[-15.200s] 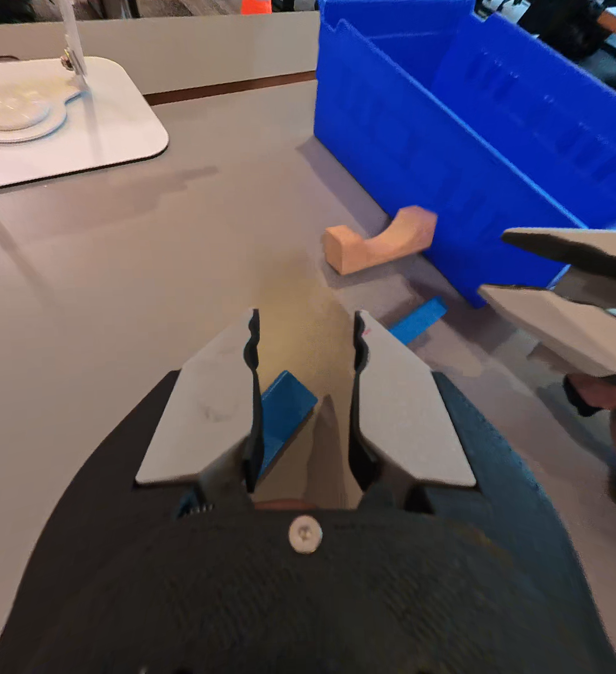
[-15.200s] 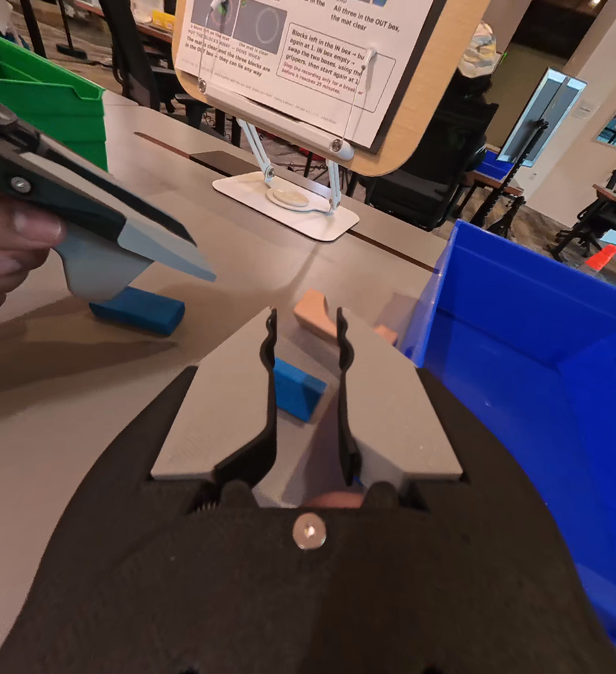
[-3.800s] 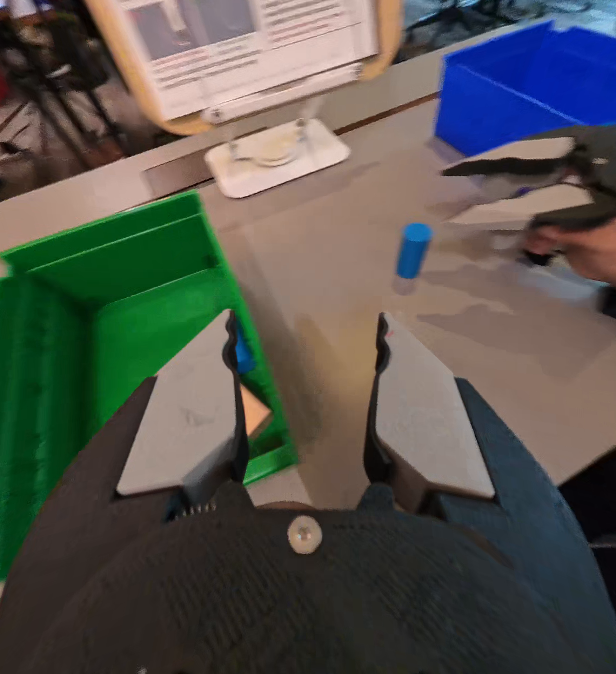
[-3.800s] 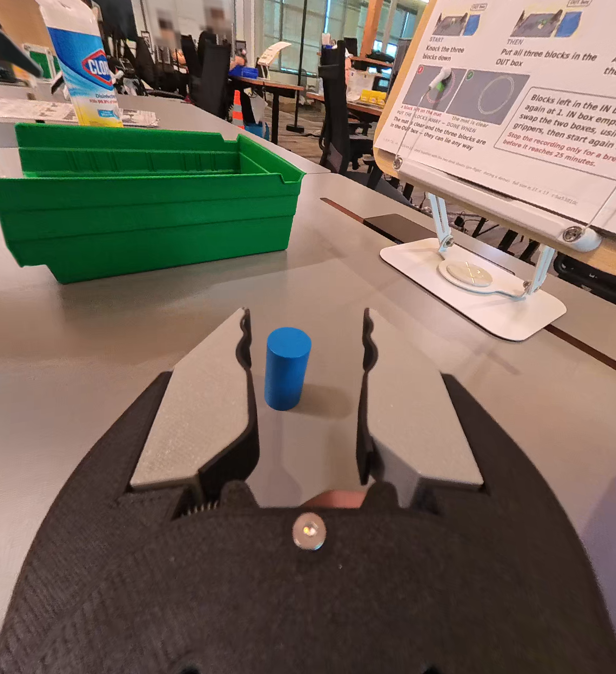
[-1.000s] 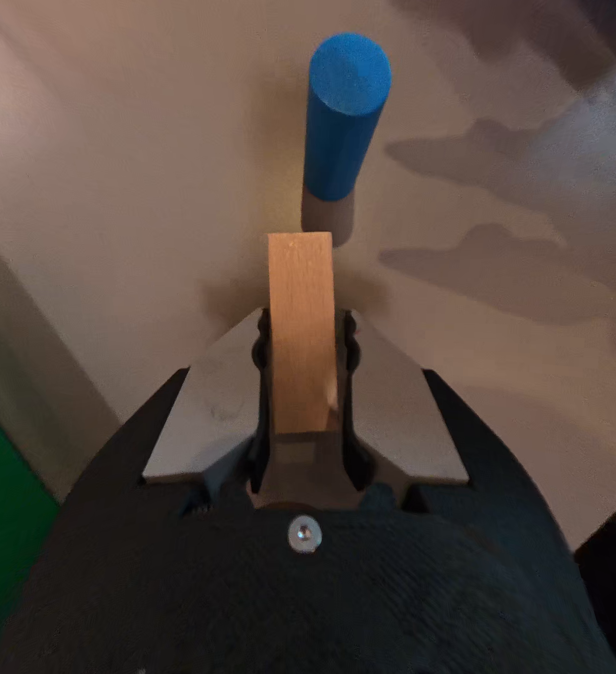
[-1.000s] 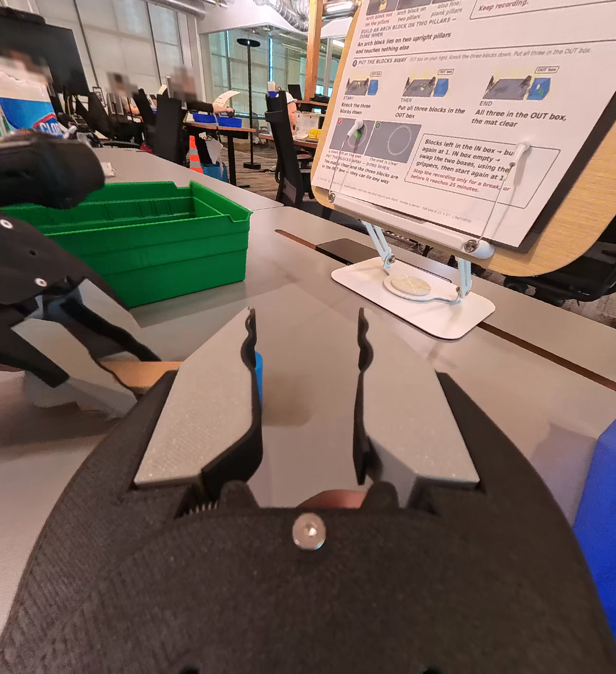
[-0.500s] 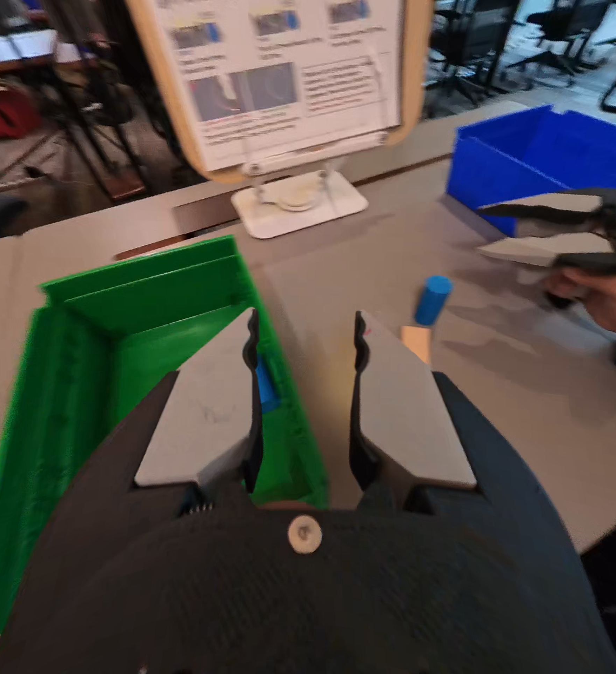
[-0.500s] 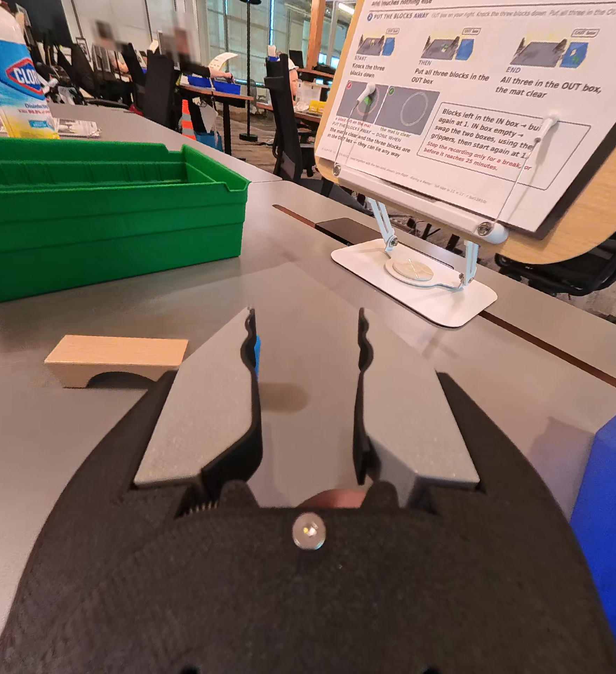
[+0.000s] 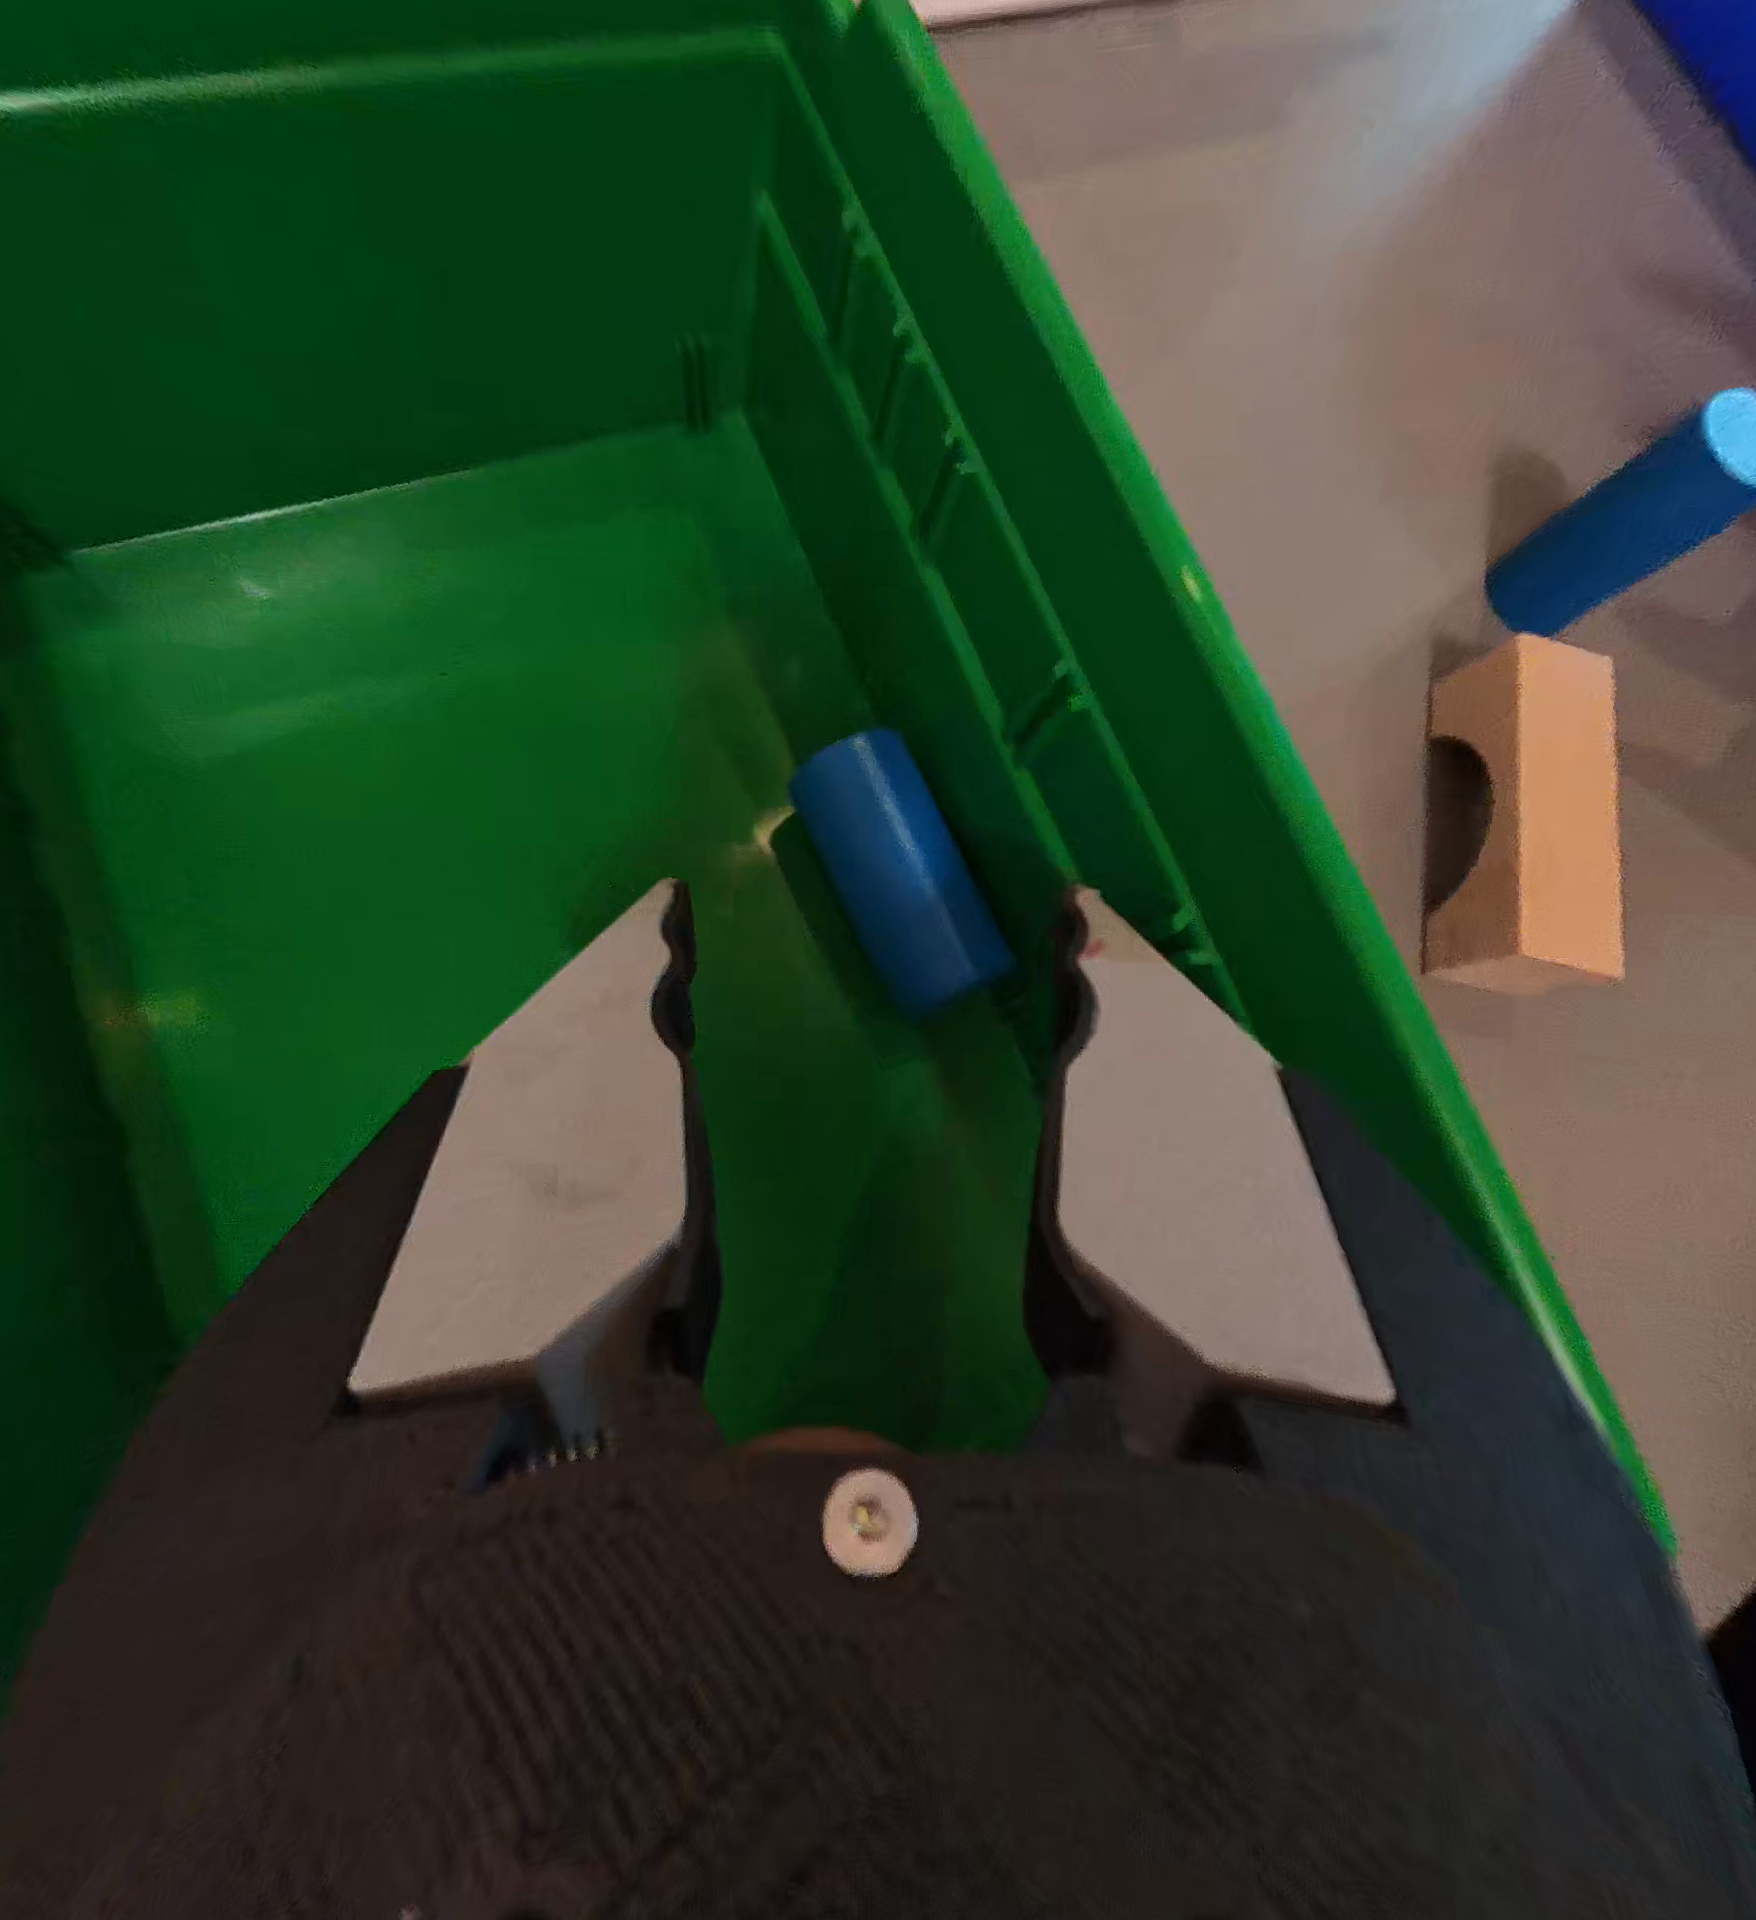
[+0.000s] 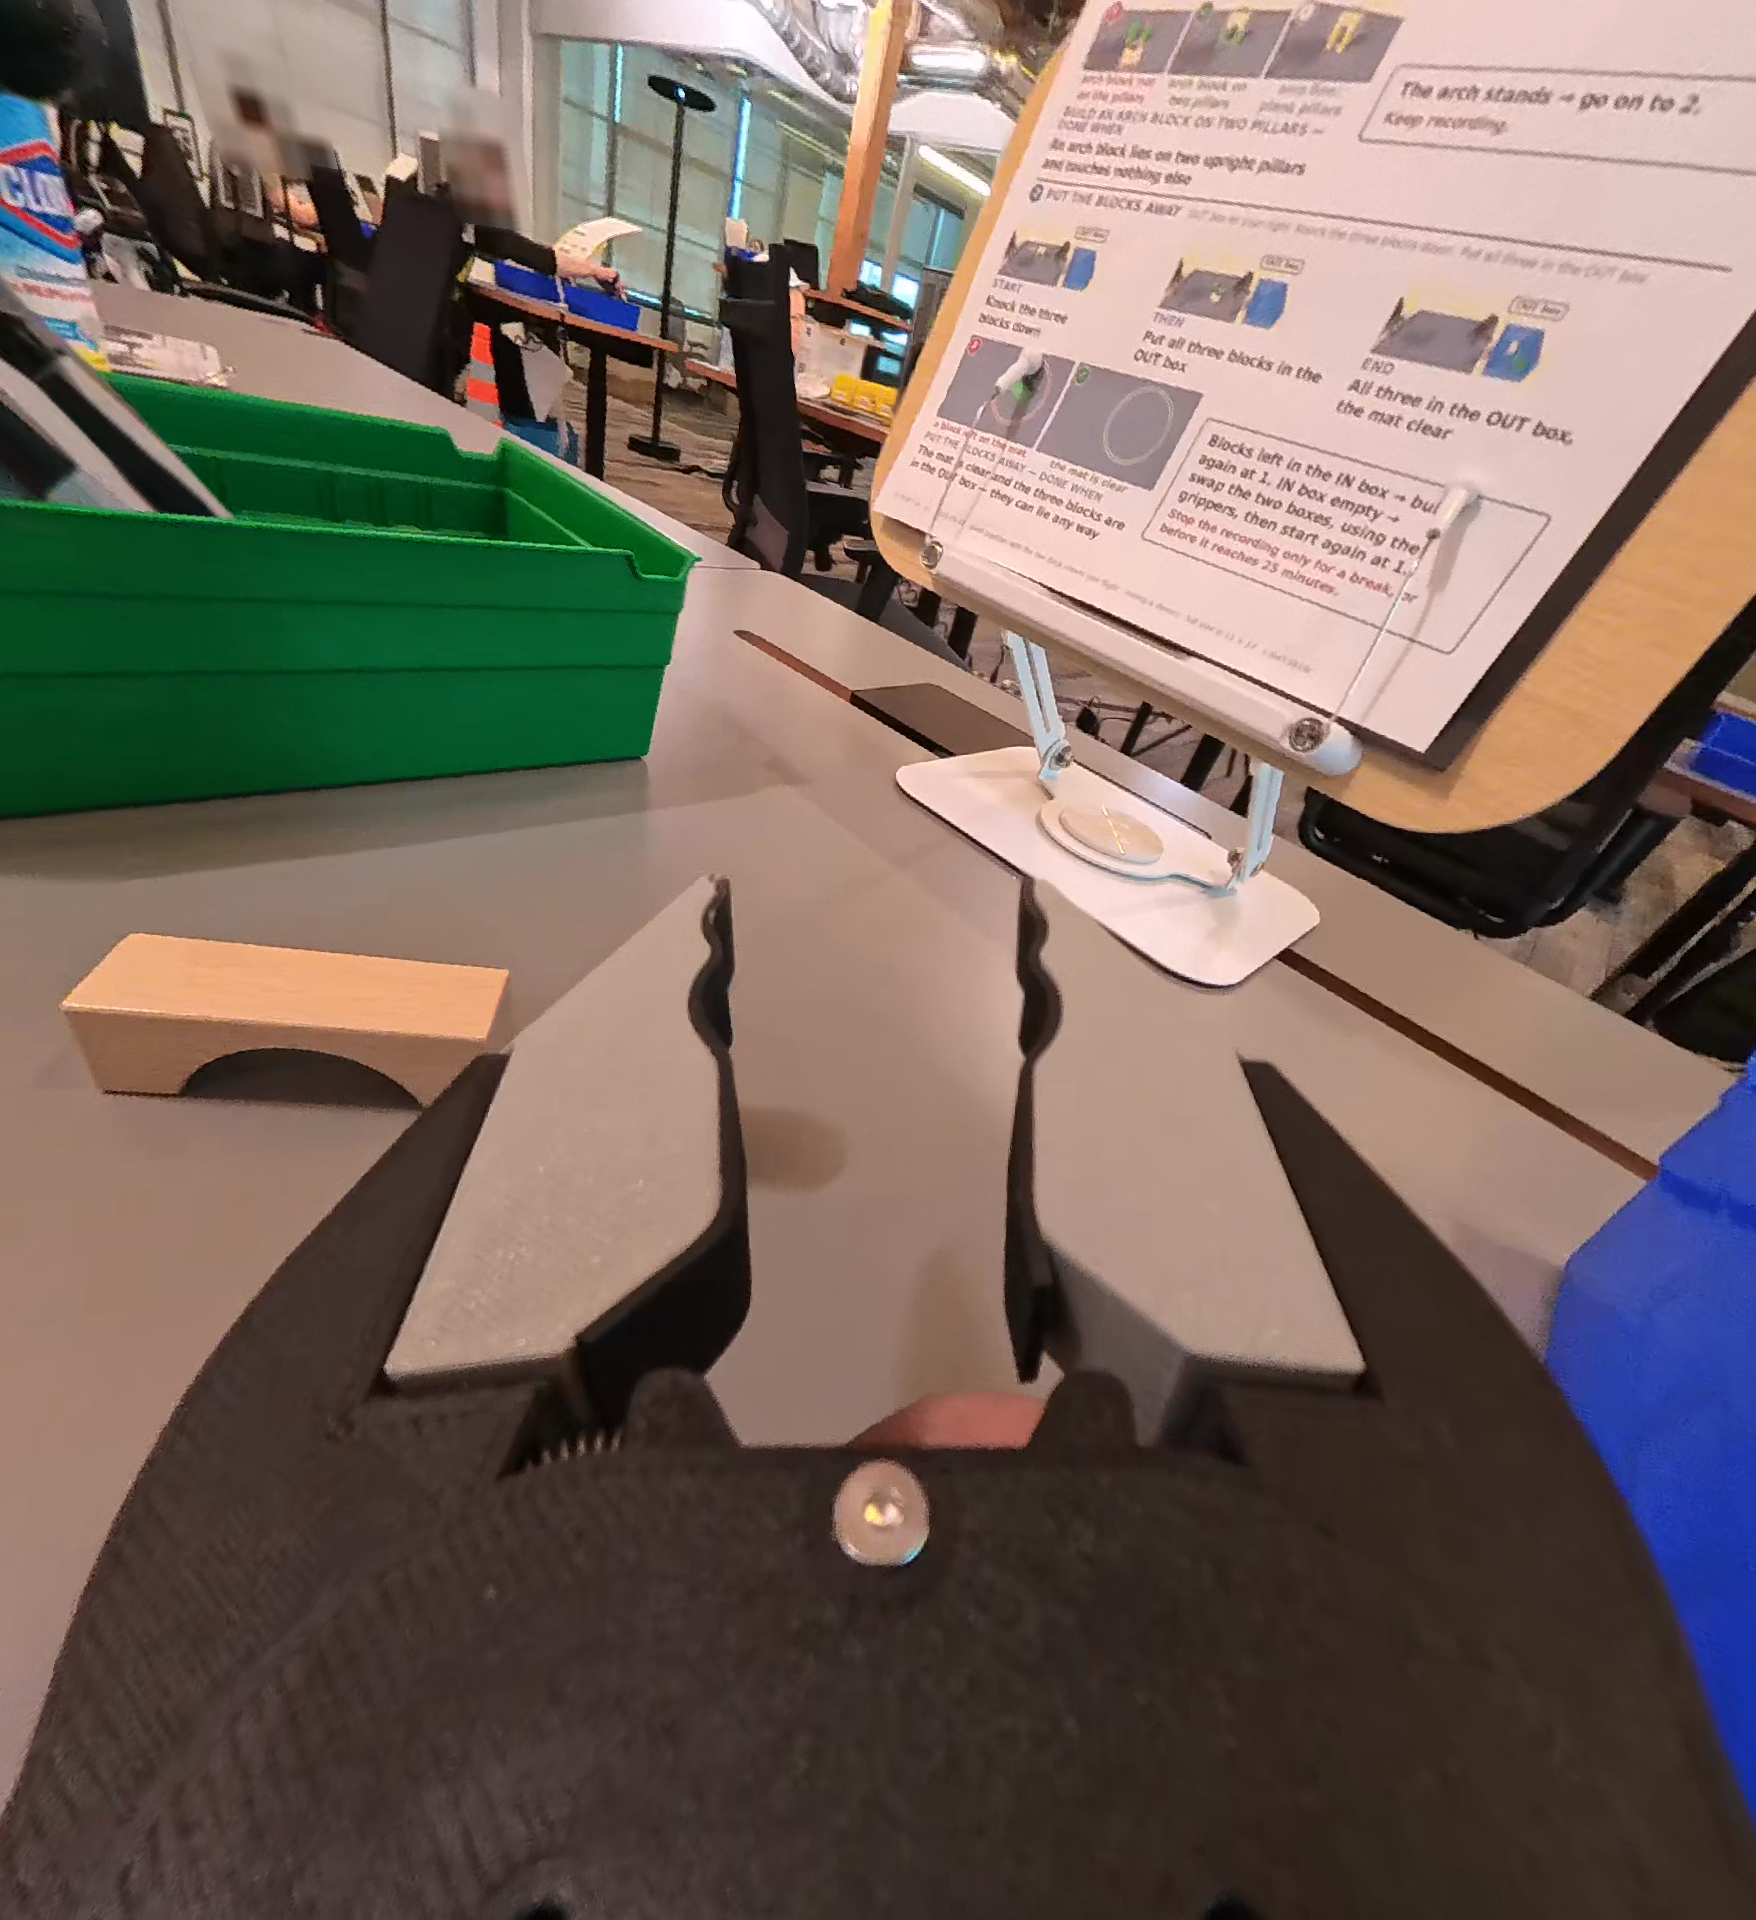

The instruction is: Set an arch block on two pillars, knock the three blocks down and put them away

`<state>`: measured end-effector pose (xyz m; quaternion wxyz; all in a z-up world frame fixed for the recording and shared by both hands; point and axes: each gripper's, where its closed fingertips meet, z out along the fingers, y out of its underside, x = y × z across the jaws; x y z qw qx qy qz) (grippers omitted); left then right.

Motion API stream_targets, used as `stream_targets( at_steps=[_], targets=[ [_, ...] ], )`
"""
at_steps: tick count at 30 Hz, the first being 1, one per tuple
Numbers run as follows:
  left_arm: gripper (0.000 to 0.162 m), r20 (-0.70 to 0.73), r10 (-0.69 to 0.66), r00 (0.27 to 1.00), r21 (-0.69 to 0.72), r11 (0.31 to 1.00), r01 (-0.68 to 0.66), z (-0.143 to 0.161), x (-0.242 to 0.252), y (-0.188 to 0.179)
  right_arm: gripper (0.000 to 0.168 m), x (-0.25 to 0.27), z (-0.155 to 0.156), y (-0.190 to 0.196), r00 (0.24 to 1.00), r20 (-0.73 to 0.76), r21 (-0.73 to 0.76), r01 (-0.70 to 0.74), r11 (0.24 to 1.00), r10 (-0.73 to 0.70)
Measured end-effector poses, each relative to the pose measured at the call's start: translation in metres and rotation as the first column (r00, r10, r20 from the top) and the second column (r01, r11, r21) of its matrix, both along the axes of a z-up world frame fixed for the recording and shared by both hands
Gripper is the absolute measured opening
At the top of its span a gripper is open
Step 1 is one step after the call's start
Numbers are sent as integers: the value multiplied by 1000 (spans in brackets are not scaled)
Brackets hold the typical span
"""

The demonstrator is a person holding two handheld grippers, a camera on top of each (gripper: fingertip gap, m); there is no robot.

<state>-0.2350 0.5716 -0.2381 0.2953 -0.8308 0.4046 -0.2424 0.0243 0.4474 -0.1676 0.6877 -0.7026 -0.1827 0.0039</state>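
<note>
Arch block (image 10: 284, 1013) lying flat at 10 o'clock; left gripper (image 9: 869, 940) gaping empty over second pillar (image 9: 898, 871) in green bin (image 9: 386, 644); right gripper (image 10: 872, 971) idling half-open, empty.

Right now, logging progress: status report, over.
Left gripper open over blue cylinder in green bin. Right gripper open, empty. Arch block on table. Bin wall close.

Black ribbed tongs (image 9: 869, 935) — grey wedge fingers (image 10: 593, 1174), wavy inner edges, one silver screw (image 10: 880, 1525).

Dim, motion-blurred left wrist view; bright, sharp right wrist view, wide-angle bending at edges.
</note>
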Motion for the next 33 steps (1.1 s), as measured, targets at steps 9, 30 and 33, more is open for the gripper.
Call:
stream_targets(
  at_steps=[9,30,33],
  targets=[
    [30,-381,-67,922,-24,998,63,-42,0,9,52,0,4,-2,1000,-26,1,-7,1000,7],
    [29,390,-452,803,409,866,289,153,140,-123,52,-56,36,-38,814,-387,17,-463,886,433],
    [29,345,-534,772,455,815,360,131,178,-151,56,-57,53,-48,709,-487,87,-541,837,509]
  ],
)
